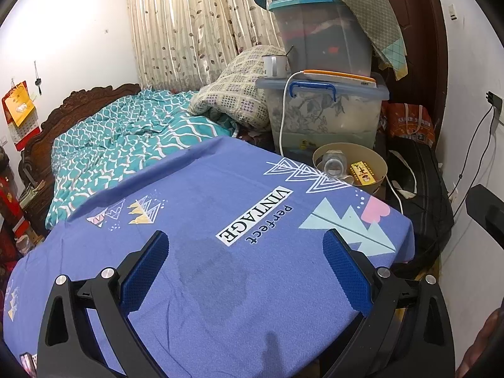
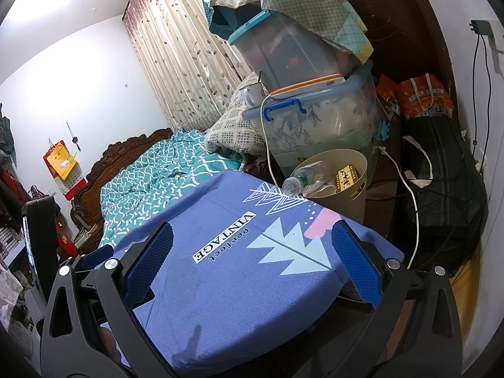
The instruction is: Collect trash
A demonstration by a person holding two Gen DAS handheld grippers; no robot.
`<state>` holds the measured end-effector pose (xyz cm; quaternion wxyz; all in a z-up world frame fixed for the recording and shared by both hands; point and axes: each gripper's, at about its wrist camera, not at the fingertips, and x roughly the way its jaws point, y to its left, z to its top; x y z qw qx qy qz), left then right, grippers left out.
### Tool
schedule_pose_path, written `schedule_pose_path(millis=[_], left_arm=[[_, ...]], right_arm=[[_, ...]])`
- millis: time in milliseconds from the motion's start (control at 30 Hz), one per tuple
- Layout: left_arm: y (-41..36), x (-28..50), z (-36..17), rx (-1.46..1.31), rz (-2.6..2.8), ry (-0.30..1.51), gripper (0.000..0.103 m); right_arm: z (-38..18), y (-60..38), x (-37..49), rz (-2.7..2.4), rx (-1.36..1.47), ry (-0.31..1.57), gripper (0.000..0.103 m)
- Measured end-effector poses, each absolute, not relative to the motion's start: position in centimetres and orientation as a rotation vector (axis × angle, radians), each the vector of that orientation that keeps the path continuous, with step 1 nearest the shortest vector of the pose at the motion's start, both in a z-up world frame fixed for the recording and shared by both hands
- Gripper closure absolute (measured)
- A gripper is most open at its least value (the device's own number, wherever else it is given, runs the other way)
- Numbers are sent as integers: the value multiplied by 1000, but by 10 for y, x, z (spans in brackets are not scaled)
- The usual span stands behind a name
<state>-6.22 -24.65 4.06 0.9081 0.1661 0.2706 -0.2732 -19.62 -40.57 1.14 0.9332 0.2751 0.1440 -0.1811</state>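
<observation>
A beige waste bin stands past the far right corner of a table draped in a blue "VINTAGE" cloth. In the bin lie a clear plastic bottle, a yellow and red packet and some pale paper. My left gripper hovers open over the cloth with nothing between its blue pads. My right gripper is also open and empty, over the cloth's right side, short of the bin.
Behind the bin rise stacked clear storage boxes with a mug and a white cable. A bed with a teal quilt lies left. Black bags and wall cables fill the right side.
</observation>
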Motion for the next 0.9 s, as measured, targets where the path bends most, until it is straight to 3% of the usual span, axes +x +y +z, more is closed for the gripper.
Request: schedule_pose_path(millis=[900], left_arm=[[-244, -60, 41, 345, -566, 560, 9]], right_arm=[[10, -404, -195, -370, 562, 297, 3]])
